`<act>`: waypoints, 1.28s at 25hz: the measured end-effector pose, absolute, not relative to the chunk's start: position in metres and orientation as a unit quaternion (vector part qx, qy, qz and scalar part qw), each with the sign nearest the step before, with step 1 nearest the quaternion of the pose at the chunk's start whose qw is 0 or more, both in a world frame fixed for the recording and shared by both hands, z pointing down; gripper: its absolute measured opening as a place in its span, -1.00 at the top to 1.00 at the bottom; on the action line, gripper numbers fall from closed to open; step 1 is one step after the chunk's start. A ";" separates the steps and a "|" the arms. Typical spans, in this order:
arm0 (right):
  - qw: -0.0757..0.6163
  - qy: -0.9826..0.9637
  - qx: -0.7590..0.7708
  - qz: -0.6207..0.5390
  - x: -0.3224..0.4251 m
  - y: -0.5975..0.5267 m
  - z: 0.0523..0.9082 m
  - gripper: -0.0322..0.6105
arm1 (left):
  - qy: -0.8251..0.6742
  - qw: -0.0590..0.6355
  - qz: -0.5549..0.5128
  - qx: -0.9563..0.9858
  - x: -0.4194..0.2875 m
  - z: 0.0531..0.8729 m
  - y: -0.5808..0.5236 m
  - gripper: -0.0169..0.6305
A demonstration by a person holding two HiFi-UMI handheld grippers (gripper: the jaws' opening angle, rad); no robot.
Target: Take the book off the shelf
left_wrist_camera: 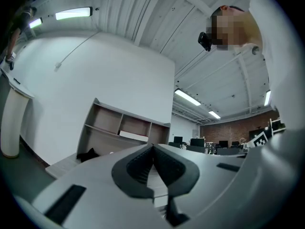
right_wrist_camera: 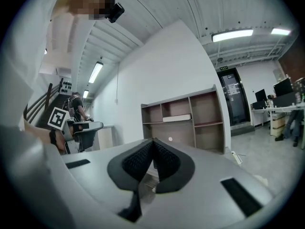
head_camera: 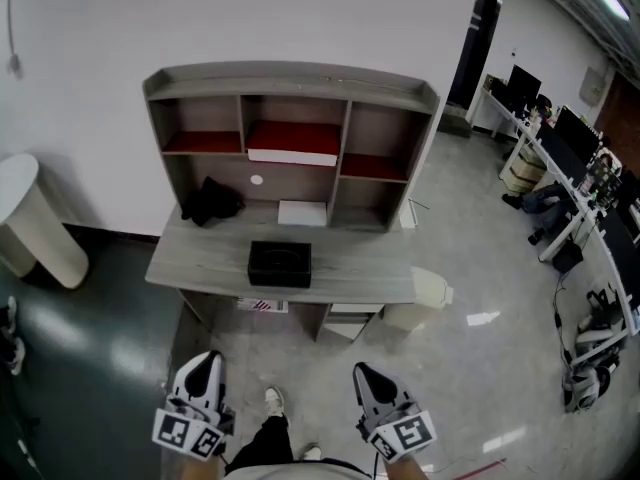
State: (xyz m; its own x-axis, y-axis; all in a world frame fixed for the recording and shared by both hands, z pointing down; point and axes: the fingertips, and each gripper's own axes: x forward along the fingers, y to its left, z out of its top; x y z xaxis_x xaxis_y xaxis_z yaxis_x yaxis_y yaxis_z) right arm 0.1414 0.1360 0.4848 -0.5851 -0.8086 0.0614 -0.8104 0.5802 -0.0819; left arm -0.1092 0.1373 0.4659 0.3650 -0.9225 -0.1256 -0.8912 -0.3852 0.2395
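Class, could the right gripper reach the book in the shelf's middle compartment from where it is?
Probably not yet: the right gripper is shut and hangs well short of the desk. Otherwise the way looks free: nothing stands in front of the book.

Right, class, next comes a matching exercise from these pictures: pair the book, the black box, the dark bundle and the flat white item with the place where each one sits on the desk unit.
Things:
1. book
2. black box
3. dark bundle
4. flat white item

Places:
A. back left of the desktop
B. lying flat in the middle upper compartment of the shelf
C. back middle of the desktop
D. towards the desktop's front edge

Pairs: 1-B; 2-D; 3-A; 4-C
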 end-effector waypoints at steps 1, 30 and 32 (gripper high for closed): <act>0.014 -0.887 0.459 0.051 0.140 0.125 0.487 0.83 | -0.542 0.072 -0.124 0.828 -0.109 0.470 0.124 0.90; 0.045 -0.842 0.537 0.005 0.131 -0.105 0.449 0.83 | -0.444 0.125 -0.206 0.863 -0.112 0.446 -0.135 0.90; 0.036 -0.849 0.528 0.005 0.134 -0.117 0.448 0.83 | -0.454 0.119 -0.206 0.858 -0.112 0.440 -0.139 0.89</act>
